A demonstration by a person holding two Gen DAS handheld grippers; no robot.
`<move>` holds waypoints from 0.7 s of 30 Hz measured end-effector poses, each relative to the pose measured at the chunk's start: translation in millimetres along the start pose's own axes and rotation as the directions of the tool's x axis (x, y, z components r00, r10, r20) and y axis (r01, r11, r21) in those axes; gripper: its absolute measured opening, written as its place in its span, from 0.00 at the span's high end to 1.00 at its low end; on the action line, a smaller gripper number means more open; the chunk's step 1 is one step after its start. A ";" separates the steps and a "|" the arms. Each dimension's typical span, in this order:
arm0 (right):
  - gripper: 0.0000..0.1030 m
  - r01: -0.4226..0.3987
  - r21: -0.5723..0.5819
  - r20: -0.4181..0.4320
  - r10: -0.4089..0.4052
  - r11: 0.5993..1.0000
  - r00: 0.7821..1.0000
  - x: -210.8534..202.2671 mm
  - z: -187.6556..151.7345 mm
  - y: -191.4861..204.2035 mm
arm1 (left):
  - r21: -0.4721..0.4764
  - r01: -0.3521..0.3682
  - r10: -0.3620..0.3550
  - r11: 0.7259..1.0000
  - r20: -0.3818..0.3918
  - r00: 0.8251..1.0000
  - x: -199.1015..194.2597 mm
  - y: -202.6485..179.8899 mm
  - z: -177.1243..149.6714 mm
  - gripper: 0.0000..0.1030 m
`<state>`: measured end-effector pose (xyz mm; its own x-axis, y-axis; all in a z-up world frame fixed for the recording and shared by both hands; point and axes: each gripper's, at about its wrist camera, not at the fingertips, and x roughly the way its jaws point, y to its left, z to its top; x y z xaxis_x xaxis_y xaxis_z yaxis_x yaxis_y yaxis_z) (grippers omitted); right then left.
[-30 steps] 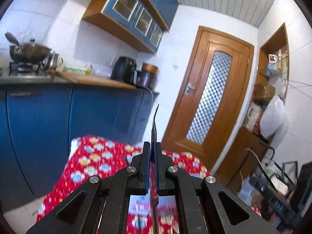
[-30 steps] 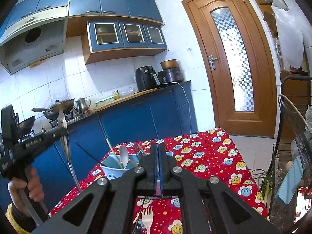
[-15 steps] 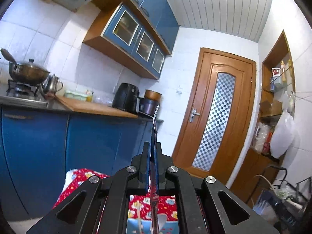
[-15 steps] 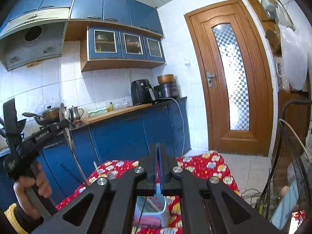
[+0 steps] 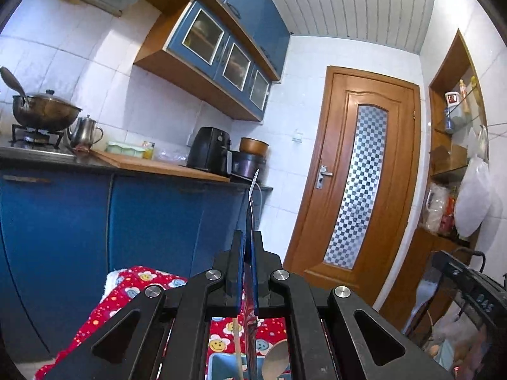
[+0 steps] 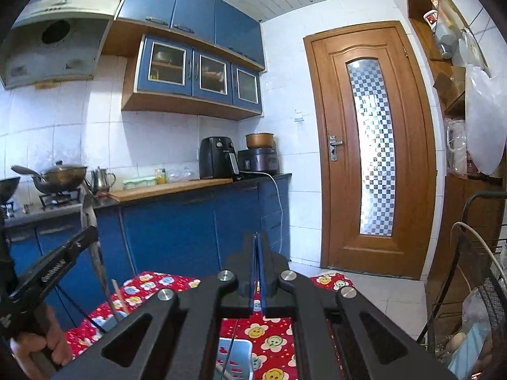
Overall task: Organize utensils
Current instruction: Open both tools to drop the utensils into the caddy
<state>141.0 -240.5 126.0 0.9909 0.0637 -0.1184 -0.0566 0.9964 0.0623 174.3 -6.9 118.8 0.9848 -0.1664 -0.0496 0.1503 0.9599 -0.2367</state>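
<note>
- The knife (image 5: 252,196) is clamped edge-on in the left gripper (image 5: 248,253), so from that camera it's basically a thin sliver.
- Its long axis runs up and down: one thin end sticks up past the fingertips, the rest drops below them toward the blue bin (image 5: 228,365).
- From the right wrist view you can see it side-on, the knife (image 6: 90,221) hanging nearly upright with a slight tilt, over the left edge of the table.
- Bin already has a spoon (image 5: 277,359) and a pale stick (image 5: 237,345) in it. Same bin (image 6: 236,356) shows under the right gripper.
- Right gripper (image 6: 256,253) is pressed together with nothing visible between the pads.
- Everything sits on a red smiley-flower tablecloth (image 6: 272,332).
- Behind that: blue cabinets, a counter (image 6: 171,186) with an air fryer (image 6: 218,158), and a wooden door (image 6: 370,145).
</note>
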 end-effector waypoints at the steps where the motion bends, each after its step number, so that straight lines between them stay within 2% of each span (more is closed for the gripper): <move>1: 0.97 0.002 -0.005 -0.012 -0.002 1.000 1.000 4.9 -4.4 0.3 | 0.019 -0.012 0.012 1.000 0.018 1.000 -1.4 -1.6 -2.0 0.97; 6: 0.96 -0.026 0.000 -0.070 0.026 1.000 0.997 19.9 -22.1 0.9 | 0.091 -0.006 0.003 0.996 0.036 0.999 -5.6 -12.2 -9.0 0.96; 13: 0.95 -0.123 0.042 -0.130 0.128 0.991 0.983 30.7 -34.5 1.0 | 0.097 0.006 -0.007 0.995 0.011 1.000 -4.2 -15.0 -11.6 0.95; 14: 0.94 -0.138 0.051 -0.131 0.144 0.989 0.981 30.5 -34.9 1.9 | 0.090 0.007 -0.008 0.996 0.004 1.000 -3.2 -14.5 -11.2 0.95; 17: 0.75 -0.186 0.083 -0.135 0.196 0.979 0.971 28.1 -35.3 0.4 | 0.072 0.017 -0.015 0.997 -0.017 1.000 -0.9 -12.4 -10.3 0.90; 21: 0.73 -0.215 0.115 -0.130 0.230 0.970 0.965 24.5 -33.3 0.9 | 0.060 0.033 -0.030 0.998 -0.046 0.998 0.3 -12.9 -8.9 0.85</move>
<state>161.1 -236.2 90.2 0.9270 0.2973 -0.2286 -0.2542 0.9463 0.1999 171.9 -21.3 113.2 0.9747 -0.2057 -0.0874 0.1876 0.9656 -0.1799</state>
